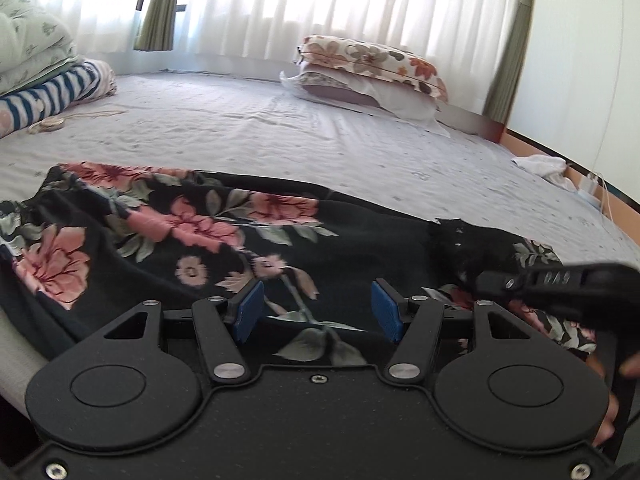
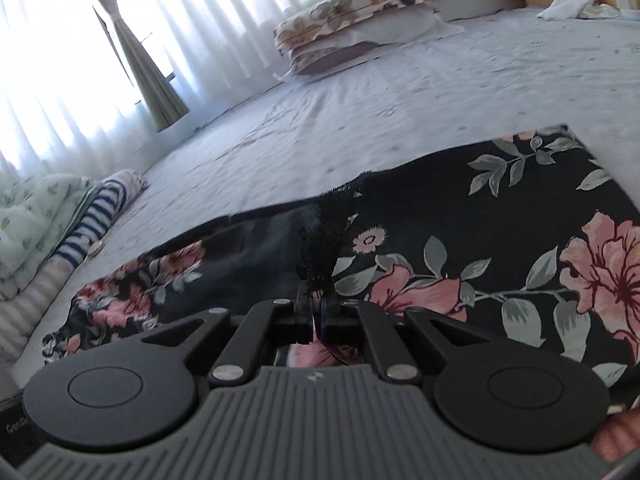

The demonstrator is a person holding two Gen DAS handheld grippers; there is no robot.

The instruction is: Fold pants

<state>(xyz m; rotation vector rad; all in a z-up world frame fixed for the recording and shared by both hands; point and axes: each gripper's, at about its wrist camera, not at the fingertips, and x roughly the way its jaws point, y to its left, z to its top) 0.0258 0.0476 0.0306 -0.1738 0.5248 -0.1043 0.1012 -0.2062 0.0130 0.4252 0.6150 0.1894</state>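
1. left wrist view: the left gripper [image 1: 318, 310] sits low over the pants [image 1: 192, 236] with its blue pads [image 1: 250, 310] spread wide apart, nothing between them.
2. the pants are black with pink flowers and grey leaves, lying across the near part of the bed [image 1: 280, 128], a bit rumpled at the left end.
3. right wrist view: the right gripper [image 2: 317, 316] is pinched closed on a fold of the pants [image 2: 500, 248], and a frayed black edge [image 2: 332, 232] sticks up right in front of it.
4. from the left camera you can see the right gripper [image 1: 560, 284] coming in at the right side, sitting on the fabric.
5. further back there's a stack of pillows [image 1: 372, 72] by the curtains [image 1: 280, 8], folded bedding [image 1: 44, 68] on the left, and a white cloth [image 1: 540, 166] at the bed's far right edge.
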